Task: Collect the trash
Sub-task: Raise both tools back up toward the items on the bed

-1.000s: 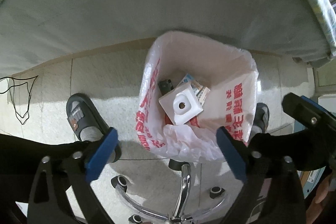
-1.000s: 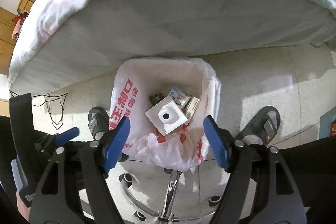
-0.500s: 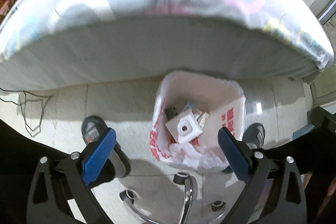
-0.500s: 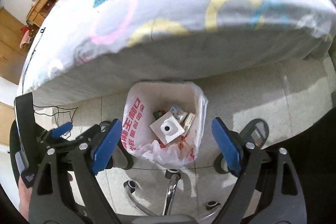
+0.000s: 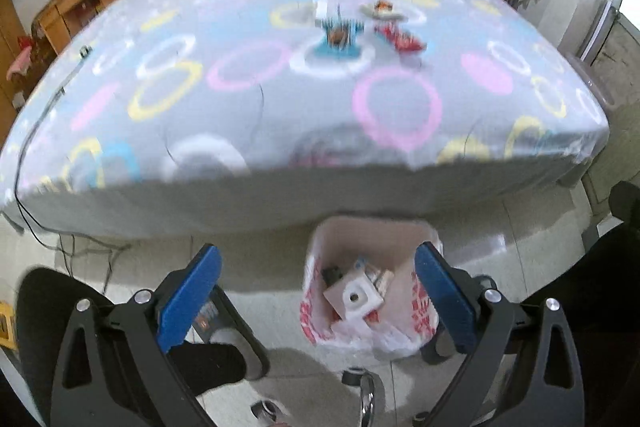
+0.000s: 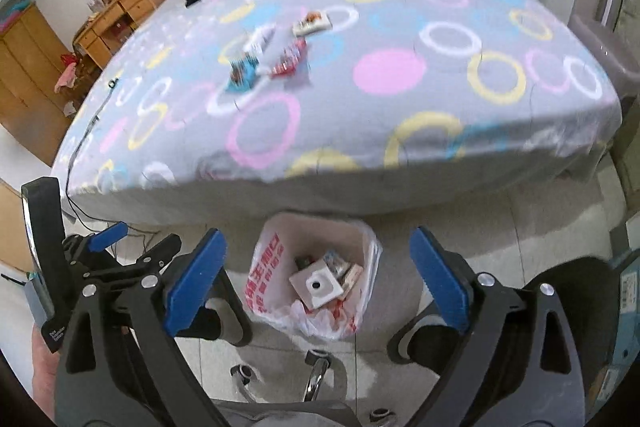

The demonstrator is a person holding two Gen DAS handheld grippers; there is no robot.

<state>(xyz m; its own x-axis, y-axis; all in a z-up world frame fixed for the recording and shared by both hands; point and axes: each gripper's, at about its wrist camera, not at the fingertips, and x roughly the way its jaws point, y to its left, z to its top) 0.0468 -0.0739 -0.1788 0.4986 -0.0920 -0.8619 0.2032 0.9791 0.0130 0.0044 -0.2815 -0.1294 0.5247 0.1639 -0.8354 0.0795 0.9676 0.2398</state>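
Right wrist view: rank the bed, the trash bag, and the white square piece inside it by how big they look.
1. Bed, largest, though farthest away.
2. Trash bag.
3. White square piece, smallest; it lies inside the bag, so that order is certain.

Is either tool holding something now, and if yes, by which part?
Nothing is held. The left tool and the right tool are both open and empty, above the trash bag on the floor.

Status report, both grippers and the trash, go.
Left gripper open, empty. Right gripper open, empty. Trash bag on floor, part filled. Wrappers on bed; nothing blocking.
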